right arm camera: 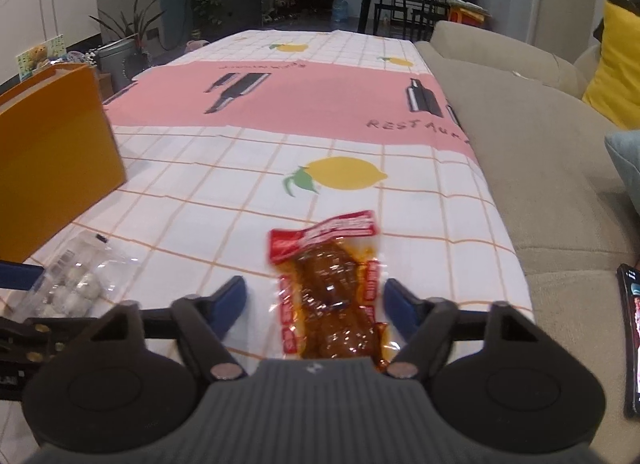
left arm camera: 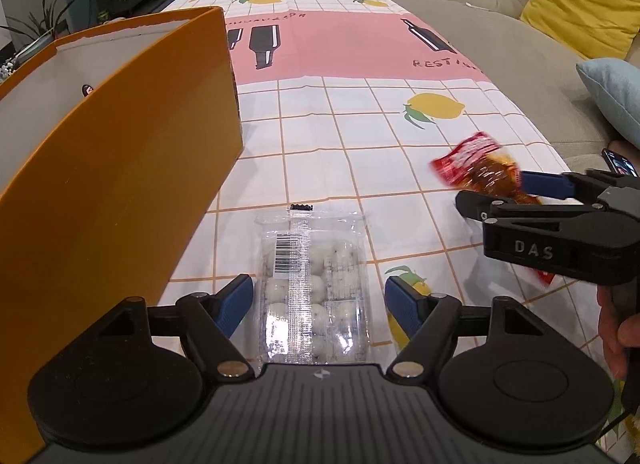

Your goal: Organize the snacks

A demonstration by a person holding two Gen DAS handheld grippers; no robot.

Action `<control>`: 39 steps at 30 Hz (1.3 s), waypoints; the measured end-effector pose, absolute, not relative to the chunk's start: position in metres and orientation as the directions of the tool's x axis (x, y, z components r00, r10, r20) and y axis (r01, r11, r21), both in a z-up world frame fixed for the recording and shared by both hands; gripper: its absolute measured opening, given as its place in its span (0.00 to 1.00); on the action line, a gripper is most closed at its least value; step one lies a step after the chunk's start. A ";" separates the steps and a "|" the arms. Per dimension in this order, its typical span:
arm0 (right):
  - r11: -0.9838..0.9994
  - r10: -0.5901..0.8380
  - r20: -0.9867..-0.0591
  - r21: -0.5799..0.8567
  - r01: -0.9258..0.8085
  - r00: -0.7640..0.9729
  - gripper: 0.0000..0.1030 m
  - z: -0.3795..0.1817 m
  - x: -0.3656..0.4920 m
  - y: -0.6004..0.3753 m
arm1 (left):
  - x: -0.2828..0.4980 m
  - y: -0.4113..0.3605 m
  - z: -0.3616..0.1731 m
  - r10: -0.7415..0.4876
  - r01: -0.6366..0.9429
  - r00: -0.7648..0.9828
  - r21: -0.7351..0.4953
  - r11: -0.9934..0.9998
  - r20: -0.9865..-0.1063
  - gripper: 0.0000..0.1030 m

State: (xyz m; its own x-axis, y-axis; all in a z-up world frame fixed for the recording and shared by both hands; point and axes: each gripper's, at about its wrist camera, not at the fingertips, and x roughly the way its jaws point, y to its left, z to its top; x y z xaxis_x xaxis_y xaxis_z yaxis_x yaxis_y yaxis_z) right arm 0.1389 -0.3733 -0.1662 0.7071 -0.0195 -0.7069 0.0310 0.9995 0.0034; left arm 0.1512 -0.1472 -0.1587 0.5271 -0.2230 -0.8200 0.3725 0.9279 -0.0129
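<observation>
Fingers of the left gripper (left arm camera: 319, 300) stand wide apart with a clear pack of white round sweets (left arm camera: 312, 292) lying flat between them on the lemon-print tablecloth (left arm camera: 340, 116); neither blue pad appears to touch the film. Just left of those fingers rises the wall of an orange box (left arm camera: 120, 168), open at the top — the likely home for the snacks.

Over on the right gripper (right arm camera: 316, 298), the fingers are likewise spread, and a red-edged pouch of saucy brown meat snack (right arm camera: 332, 284) sits between them. From the left wrist view its far end looks lifted off the cloth, though I cannot tell what carries it.

Both packs look light and soft. Clear film is probably slippery and crinkly, so a hold across the lumpy middle, over the sweets, should slip less than one on the flat seal. With the pouch — limp, maybe oily inside — gentle pressure at mid-body seems wise.
</observation>
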 end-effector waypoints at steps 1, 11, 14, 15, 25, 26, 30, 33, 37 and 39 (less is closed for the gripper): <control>1.000 -0.015 -0.705 0.001 0.022 0.709 0.59 -0.166 0.139 -0.370 | 0.151 -0.148 -0.159 -0.223 0.375 0.527 -0.011 0.927 -0.820 0.80; 0.999 0.028 -0.750 0.009 -0.033 0.661 0.60 -0.159 0.128 -0.338 | 0.149 -0.140 -0.156 -0.236 0.396 0.530 -0.009 0.918 -0.815 0.65; 0.999 0.029 -0.768 0.004 -0.041 0.640 0.64 -0.157 0.119 -0.338 | 0.144 -0.135 -0.156 -0.249 0.400 0.522 -0.024 0.916 -0.816 0.65; 0.999 0.029 -0.772 -0.002 -0.048 0.635 0.69 -0.156 0.115 -0.338 | 0.143 -0.134 -0.156 -0.253 0.403 0.520 -0.027 0.915 -0.816 0.65; 0.999 0.031 -0.779 0.003 -0.046 0.626 0.76 -0.157 0.094 -0.343 | 0.135 -0.135 -0.160 -0.229 0.381 0.573 0.009 0.924 -0.787 0.80; 0.999 0.035 -0.775 0.017 -0.036 0.631 0.80 -0.158 0.094 -0.344 | 0.134 -0.134 -0.161 -0.227 0.379 0.586 0.015 0.925 -0.778 0.81; 0.999 0.034 -0.766 0.013 -0.037 0.642 0.82 -0.160 0.092 -0.343 | 0.131 -0.132 -0.164 -0.221 0.354 0.616 0.014 0.935 -0.756 0.83; 1.000 0.022 -0.766 0.014 -0.018 0.643 0.81 -0.160 0.091 -0.342 | 0.132 -0.132 -0.162 -0.222 0.359 0.608 0.014 0.933 -0.762 0.82; 1.000 0.012 -0.765 0.008 -0.008 0.644 0.75 -0.159 0.091 -0.340 | 0.130 -0.135 -0.161 -0.237 0.378 0.598 0.008 0.926 -0.766 0.68; 1.000 0.018 -0.761 0.005 -0.021 0.649 0.62 -0.157 0.091 -0.336 | 0.129 -0.138 -0.160 -0.238 0.386 0.596 0.014 0.922 -0.767 0.65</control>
